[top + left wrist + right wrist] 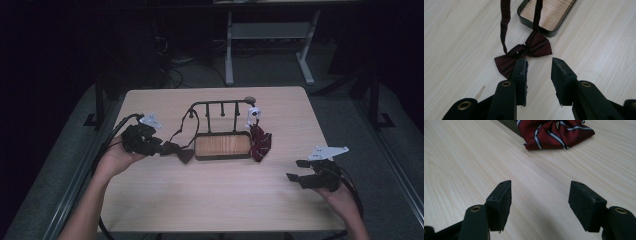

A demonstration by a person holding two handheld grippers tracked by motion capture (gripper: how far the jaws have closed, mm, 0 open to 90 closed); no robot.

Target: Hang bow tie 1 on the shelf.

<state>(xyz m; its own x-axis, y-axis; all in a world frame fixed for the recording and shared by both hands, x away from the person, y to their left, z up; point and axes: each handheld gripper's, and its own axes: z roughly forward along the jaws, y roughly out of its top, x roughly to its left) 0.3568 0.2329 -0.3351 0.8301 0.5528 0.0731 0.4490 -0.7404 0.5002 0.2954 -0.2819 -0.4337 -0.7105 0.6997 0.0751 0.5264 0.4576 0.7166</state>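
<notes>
A dark maroon bow tie (524, 53) lies flat on the table just left of a black stand with a wooden base (222, 145); its strap (504, 25) runs up to the stand's rail (220, 104). My left gripper (539, 65) is open right behind the bow tie (181, 151), one jaw tip over its near wing, nothing clamped. A red striped bow tie (554, 131) rests on the table against the stand's right side (260, 142). My right gripper (296, 170) stands open at the right front, well short of the striped tie, with bare table between its jaws (540, 192).
A small white clip or figure (253, 114) sits at the rail's right end. The light wooden table (210, 200) ends in a grey floor on all sides. A white desk frame (270, 45) stands behind it. Cables trail from both grippers.
</notes>
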